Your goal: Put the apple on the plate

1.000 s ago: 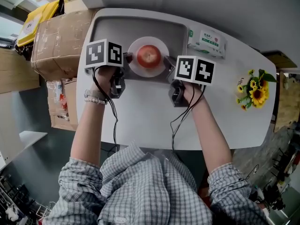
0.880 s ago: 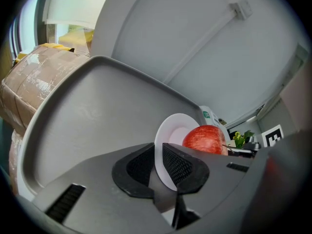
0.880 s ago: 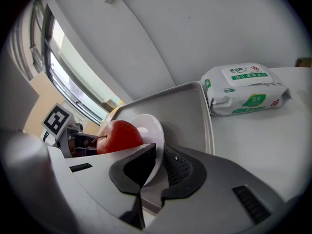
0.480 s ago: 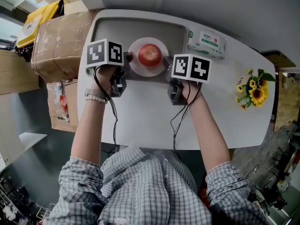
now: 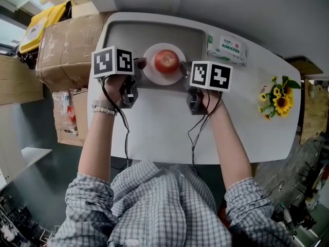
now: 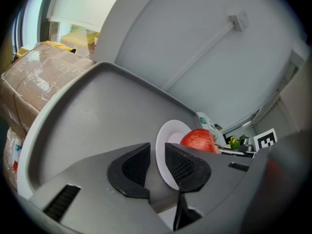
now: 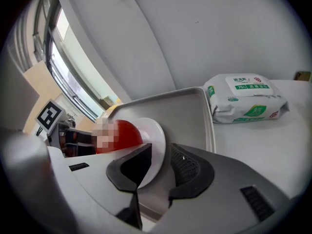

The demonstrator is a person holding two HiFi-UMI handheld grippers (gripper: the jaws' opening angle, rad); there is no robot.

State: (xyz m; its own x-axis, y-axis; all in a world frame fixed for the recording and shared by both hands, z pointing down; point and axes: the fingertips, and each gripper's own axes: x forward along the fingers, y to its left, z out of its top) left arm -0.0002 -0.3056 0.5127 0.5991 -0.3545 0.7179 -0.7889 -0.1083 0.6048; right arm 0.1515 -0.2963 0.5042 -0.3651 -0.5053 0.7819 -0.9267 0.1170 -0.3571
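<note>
So the apple [image 5: 166, 60] was sitting on the white plate [image 5: 152, 72], right between the two tongs, inside the grey tray [image 5: 118, 35]. The left gripper [image 6: 157, 162] had just been opening, leaving a narrow gap with the plate's rim loose in it. The right gripper [image 7: 161, 165] was much the same on the opposite rim: slightly apart, not pinching.
</note>
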